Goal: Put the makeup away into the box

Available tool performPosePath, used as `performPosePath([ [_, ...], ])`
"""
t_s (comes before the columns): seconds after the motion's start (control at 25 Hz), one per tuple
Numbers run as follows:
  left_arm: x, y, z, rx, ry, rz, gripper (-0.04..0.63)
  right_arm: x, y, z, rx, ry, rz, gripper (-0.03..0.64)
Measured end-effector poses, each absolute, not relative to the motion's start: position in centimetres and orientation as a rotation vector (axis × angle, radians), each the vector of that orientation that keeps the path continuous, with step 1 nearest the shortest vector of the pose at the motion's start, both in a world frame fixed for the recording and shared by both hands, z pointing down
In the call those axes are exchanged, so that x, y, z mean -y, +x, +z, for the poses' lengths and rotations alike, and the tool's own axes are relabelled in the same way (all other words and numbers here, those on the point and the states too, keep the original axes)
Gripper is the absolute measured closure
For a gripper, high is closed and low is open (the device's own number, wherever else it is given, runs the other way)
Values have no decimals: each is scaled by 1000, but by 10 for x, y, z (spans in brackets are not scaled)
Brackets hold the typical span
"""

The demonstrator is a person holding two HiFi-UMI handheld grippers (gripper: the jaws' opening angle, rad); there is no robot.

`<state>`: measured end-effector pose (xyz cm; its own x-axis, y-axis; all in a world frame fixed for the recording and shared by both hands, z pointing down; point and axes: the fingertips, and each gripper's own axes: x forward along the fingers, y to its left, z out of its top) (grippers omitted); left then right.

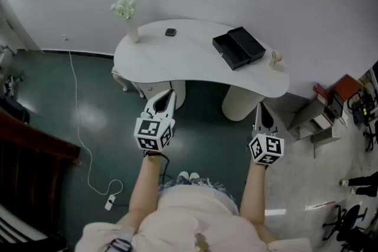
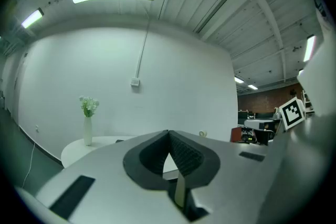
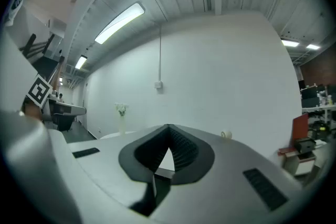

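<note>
A white curved table stands ahead of me against the wall. On its right part lies an open black box with its lid folded back. A small dark makeup item rests at the table's back left, and a small cream object sits right of the box. My left gripper is held level in front of the table's near edge, jaws closed together with nothing between them. My right gripper hovers further right, also shut and empty. In both gripper views the jaws meet at the tip.
A white vase with pale flowers stands at the table's left end. Two round pedestal legs carry the table. A white cable with a plug trails over the dark floor. Dark wooden furniture is at the left, shelves and clutter at the right.
</note>
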<state>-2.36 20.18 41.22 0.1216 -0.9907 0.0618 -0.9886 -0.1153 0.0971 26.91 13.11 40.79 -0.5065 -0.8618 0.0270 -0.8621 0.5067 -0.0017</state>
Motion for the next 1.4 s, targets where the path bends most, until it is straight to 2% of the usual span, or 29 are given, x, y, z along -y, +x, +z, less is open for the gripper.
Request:
performPosePath([
  [1.4,-203,-49,424,2002,2238,-39,569,-136,226,415,2777,1438,29,600],
])
